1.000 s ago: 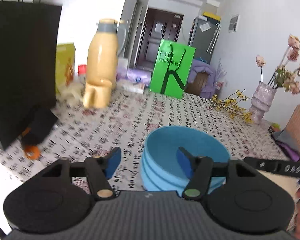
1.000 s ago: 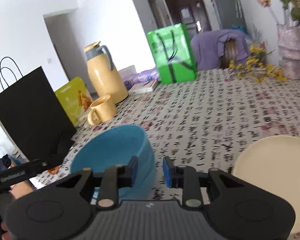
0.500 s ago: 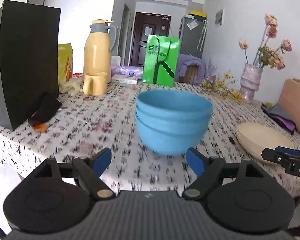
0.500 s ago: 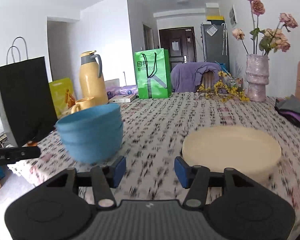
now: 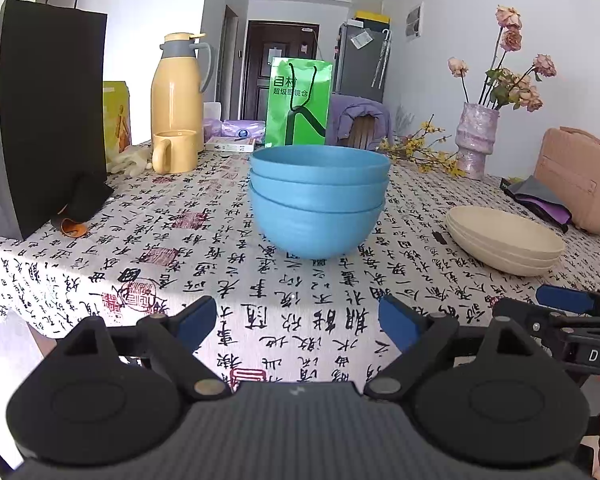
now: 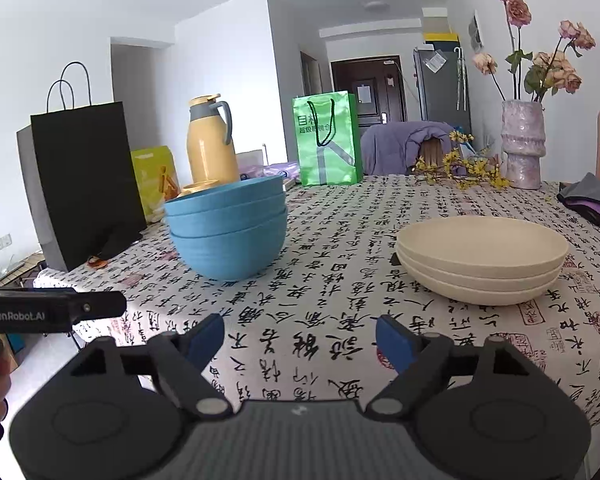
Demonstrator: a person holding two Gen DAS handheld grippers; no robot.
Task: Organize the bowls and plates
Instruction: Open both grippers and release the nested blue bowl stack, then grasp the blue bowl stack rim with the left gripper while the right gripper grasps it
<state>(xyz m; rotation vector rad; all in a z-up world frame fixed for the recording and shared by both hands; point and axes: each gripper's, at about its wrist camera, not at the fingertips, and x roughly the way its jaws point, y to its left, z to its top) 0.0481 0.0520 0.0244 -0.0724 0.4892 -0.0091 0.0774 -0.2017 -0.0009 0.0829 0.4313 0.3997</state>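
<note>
With both the left gripper and right gripper spread apart and empty, the stacked blue bowls at frame centre and cream plates at right look light, stiff, slippery—best pinched at a rim.

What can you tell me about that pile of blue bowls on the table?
The blue bowls are three matching round bowls nested upright in one neat stack, matte like plastic, with faint ridges on the sides. The stack stands on the calligraphy-print tablecloth, left of the cream plates. Nothing grips or touches it.
</note>
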